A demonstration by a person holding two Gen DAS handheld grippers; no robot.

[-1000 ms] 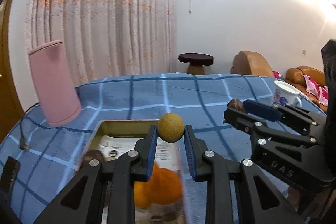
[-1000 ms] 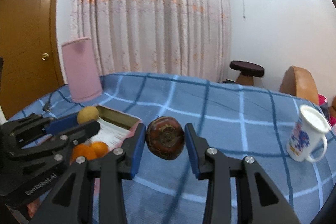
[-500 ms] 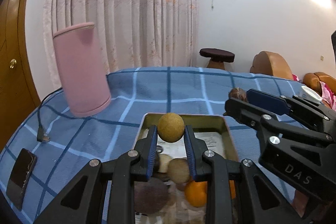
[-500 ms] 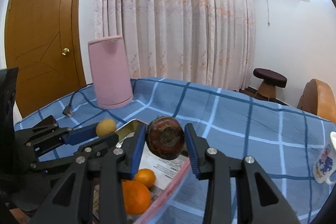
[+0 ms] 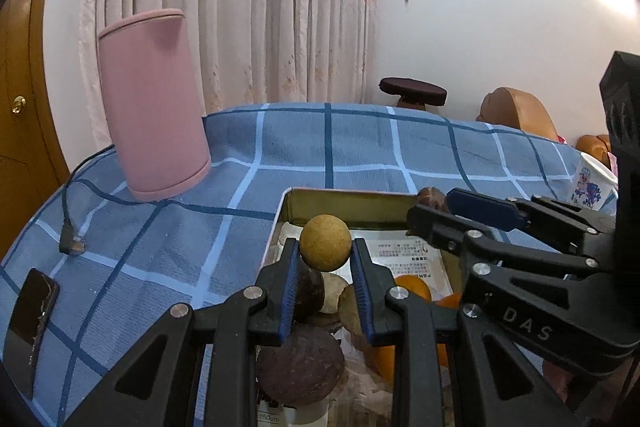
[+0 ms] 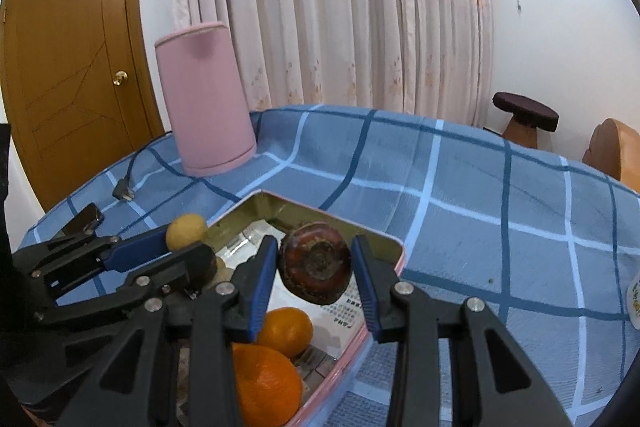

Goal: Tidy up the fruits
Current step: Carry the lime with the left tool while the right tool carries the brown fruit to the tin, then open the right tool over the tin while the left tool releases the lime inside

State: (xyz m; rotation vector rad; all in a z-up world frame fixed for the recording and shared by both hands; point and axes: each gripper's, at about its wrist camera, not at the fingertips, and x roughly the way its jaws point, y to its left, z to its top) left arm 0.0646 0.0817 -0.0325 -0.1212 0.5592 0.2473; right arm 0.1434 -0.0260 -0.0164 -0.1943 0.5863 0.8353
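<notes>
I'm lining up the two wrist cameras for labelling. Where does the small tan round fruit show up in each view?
Left wrist view: the tan round fruit sits centre, clamped by the left gripper over the tin tray.
Right wrist view: it appears lower left, at the tip of the left gripper.
Shared landmark: the pink cylinder.

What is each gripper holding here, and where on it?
Left gripper: small tan round fruit, pinched across its sides at the fingers' ends. Right gripper: dark reddish-brown fruit, likewise across its sides.
</notes>
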